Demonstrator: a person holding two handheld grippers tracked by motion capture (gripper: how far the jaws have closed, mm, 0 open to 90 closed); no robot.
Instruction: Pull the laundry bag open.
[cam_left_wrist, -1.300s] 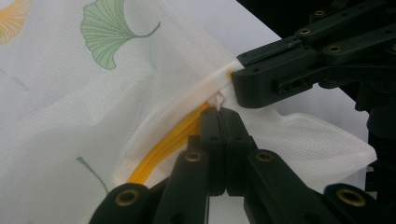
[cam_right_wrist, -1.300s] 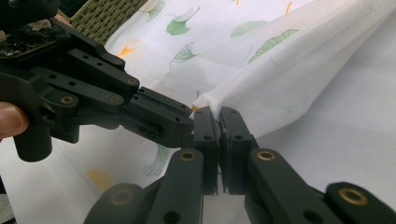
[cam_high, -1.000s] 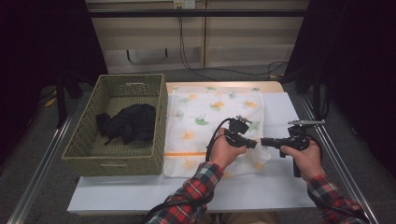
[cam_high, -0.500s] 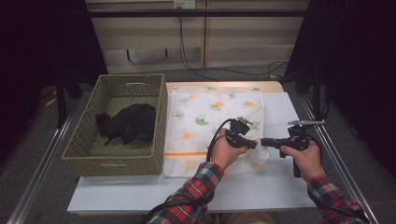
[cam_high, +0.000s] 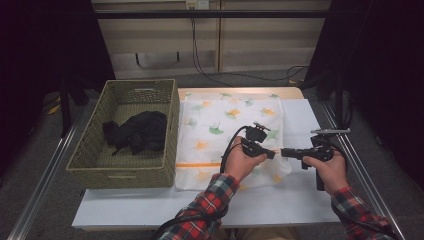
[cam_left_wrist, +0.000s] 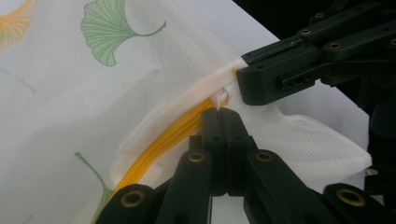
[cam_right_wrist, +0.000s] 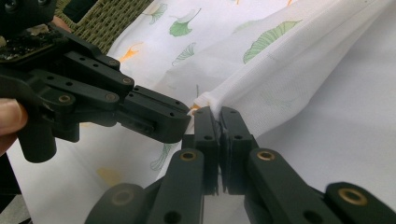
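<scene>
Mesh bag (cam_high: 225, 130), leaf-printed, pinched by both grippers' fingers (cam_left_wrist: 219, 126).

High view overhead; gripper views close on mesh bag (cam_left_wrist: 154, 88).

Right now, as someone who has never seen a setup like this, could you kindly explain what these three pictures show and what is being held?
A person in plaid sleeves holds a hand-held two-jaw tool in each hand: the left tool and the right tool. The high view looks down on the table from above the person. The other two pictures come from small cameras riding on each tool, looking along its black jaws.

On the table lies a white mesh bag printed with ginkgo leaves, with an orange zipper. Beside it stands a woven basket holding dark clothing.

Both tools are shut on the bag at the zipper's end, tips almost meeting.
</scene>
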